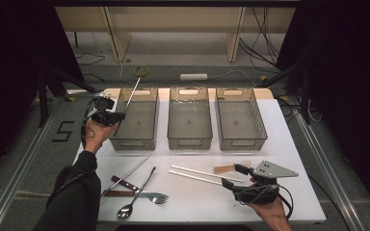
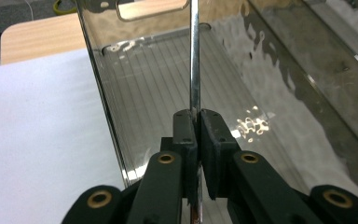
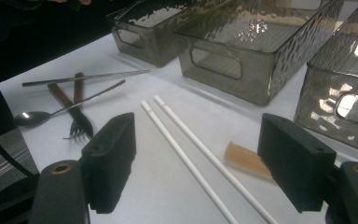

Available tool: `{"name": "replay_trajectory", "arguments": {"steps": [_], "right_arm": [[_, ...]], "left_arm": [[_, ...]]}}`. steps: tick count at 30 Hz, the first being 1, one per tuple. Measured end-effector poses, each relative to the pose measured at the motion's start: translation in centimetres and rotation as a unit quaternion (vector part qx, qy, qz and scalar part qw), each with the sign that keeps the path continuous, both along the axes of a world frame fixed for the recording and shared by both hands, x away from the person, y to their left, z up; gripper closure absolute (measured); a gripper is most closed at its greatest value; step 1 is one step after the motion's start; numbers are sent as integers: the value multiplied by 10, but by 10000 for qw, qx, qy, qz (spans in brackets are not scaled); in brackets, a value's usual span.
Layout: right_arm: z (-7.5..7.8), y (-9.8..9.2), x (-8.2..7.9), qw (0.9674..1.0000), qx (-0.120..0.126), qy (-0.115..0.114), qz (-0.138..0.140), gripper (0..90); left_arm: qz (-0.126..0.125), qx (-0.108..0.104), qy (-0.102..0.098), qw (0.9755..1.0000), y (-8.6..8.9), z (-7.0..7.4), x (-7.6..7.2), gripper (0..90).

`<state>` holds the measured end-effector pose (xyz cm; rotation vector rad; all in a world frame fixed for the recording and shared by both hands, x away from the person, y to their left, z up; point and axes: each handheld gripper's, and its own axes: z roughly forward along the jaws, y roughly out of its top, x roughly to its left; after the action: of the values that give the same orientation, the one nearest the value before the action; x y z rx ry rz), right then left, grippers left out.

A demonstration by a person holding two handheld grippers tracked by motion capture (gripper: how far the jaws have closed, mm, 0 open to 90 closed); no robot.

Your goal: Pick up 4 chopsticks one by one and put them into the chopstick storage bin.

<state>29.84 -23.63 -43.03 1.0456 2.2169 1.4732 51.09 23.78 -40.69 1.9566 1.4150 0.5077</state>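
Observation:
My left gripper [image 1: 110,116] is shut on a thin metal chopstick [image 1: 131,92] that slants up and back over the left smoky plastic bin [image 1: 131,143]. In the left gripper view the pads [image 2: 186,128] pinch the chopstick [image 2: 195,56] just inside the bin's near wall [image 2: 98,84]. My right gripper [image 1: 234,175] stands open low over the table's front right. Two white chopsticks [image 3: 177,135] and a small wooden piece [image 3: 247,158] lie on the white mat ahead of its open jaws [image 3: 198,126].
A middle bin [image 1: 189,143] and a right bin [image 1: 241,143] stand in a row with the left one. At the front left lie a spoon [image 1: 125,211], a fork [image 1: 156,196], a brown-handled utensil [image 1: 123,183] and another metal chopstick [image 1: 130,172].

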Motion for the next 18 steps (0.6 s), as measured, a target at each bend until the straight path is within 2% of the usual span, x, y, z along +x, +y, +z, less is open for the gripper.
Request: {"name": "replay_trajectory", "arguments": {"steps": [18], "right_arm": [[0, 0, 0, 10000, 21, 18, 9, 290]], "left_arm": [[110, 82, 251, 9996, 2, -17, 1, 841]]}}
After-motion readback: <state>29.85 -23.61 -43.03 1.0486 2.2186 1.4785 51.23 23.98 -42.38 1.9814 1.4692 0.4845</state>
